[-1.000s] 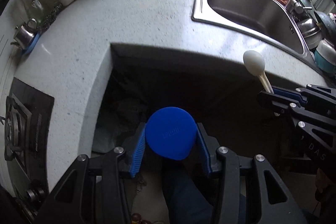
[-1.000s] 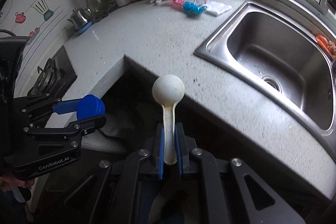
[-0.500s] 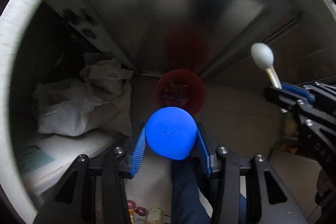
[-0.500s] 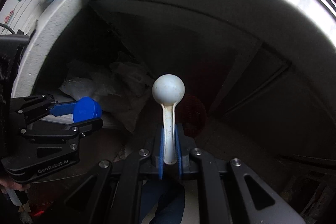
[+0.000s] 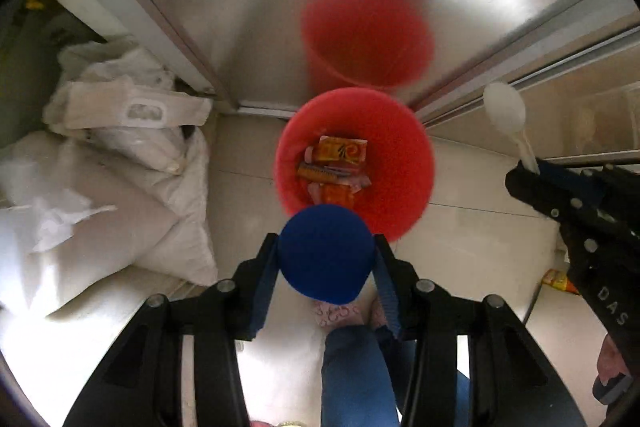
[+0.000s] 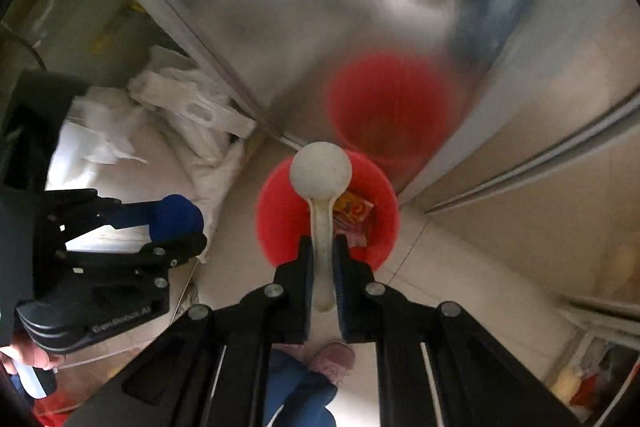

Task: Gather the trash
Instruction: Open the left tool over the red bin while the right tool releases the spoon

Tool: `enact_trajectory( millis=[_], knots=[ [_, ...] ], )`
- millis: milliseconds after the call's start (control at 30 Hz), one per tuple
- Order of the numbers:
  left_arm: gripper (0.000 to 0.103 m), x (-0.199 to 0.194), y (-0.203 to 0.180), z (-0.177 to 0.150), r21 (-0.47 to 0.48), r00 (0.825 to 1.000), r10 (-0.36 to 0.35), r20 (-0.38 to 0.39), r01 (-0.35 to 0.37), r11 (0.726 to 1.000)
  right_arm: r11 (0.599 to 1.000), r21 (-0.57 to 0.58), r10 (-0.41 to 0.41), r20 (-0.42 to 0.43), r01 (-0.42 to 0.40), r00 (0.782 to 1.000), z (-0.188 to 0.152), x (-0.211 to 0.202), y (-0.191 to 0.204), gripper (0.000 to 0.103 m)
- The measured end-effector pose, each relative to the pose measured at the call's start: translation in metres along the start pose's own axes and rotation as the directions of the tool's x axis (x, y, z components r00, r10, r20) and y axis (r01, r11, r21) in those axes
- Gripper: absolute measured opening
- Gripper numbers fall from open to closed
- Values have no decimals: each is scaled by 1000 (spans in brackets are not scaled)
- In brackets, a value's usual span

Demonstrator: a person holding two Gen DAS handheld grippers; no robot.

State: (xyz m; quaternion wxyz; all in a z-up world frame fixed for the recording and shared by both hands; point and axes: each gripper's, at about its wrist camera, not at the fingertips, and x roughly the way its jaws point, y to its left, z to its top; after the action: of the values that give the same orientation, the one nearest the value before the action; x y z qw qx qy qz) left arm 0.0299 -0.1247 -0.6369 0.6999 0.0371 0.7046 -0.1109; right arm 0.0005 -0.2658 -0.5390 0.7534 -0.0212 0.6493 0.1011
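Both grippers have come down from countertop level to just above the floor; the counter and sink are out of view, and a red bin (image 5: 404, 163) now stands below both tools. In my judgement the carry is complete and the next step is release over the bin.

The left gripper (image 5: 326, 255) holds its fingers part-spread, pinching a blue cap (image 5: 326, 251) across its width. In the left wrist view the cap sits at 6 o'clock of the bin rim, overlapping its near edge rather than its centre.

The right gripper (image 6: 324, 259) has its fingers pressed nearly together on the handle of a white spoon (image 6: 321, 173). In the right wrist view the spoon's long axis runs 6 to 12 o'clock, along the fingers, bowl end leading at 12 o'clock over the bin's far rim.

Wrappers (image 5: 342, 151) already lie inside the bin. White sacks (image 5: 120, 163) lie at its 9 o'clock.
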Motion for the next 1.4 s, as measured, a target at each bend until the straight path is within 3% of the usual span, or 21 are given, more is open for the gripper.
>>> enact_trajectory(
  millis=[267, 500, 567, 633, 667, 833, 900, 933, 1000, 1100, 1300, 1400],
  knots=[
    [43, 59, 0, 14, 28, 1000, -6, 10, 5, 1000, 998, 56, -15, -27, 16, 1000, -20, 76, -7, 9],
    [45, 71, -3, 21, 55, 1000, -4, 13, 4, 998, 995, 97, -11, -35, 14, 999, -30, 82, -26, 9],
    [54, 70, -3, 21, 68, 1000, -9, 18, 8, 998, 995, 97, -13, -36, 17, 999, -31, 81, -31, 9],
    [74, 66, -4, 21, 84, 1000, -14, 24, 11, 996, 995, 100, -12, -34, 15, 999, -32, 78, -33, 9],
    [79, 64, -4, 21, 88, 1000, -4, 26, 2, 996, 995, 101, -10, -34, 13, 999, -32, 78, -34, 9],
    [90, 58, -2, 21, 89, 999, 2, 39, -6, 996, 995, 105, 0, -30, 3, 1000, -32, 80, -35, 9],
    [90, 53, 0, 20, 81, 999, -3, 44, 0, 997, 995, 99, -7, -31, 10, 999, -33, 79, -35, 10],
    [90, 50, 0, 20, 78, 999, -7, 46, 4, 997, 995, 99, -2, -35, 5, 999, -33, 79, -34, 12],
    [92, 41, 0, 18, 73, 999, -4, 52, 1, 997, 996, 94, 5, -36, -1, 999, -33, 75, -32, 31],
    [92, 22, 2, 12, 68, 998, -2, 67, -2, 998, 997, 74, -5, -12, 6, 1000, -33, 62, -28, 46],
    [95, -39, 2, -4, 44, 995, 22, 98, -27, 999, 998, 64, 3, 15, -4, 1000, -33, 22, -24, 69],
    [95, -84, -2, -17, 18, 993, 20, 118, -22, 1000, 999, 53, 7, 32, -8, 999, -34, -14, -21, 71]
  ],
)
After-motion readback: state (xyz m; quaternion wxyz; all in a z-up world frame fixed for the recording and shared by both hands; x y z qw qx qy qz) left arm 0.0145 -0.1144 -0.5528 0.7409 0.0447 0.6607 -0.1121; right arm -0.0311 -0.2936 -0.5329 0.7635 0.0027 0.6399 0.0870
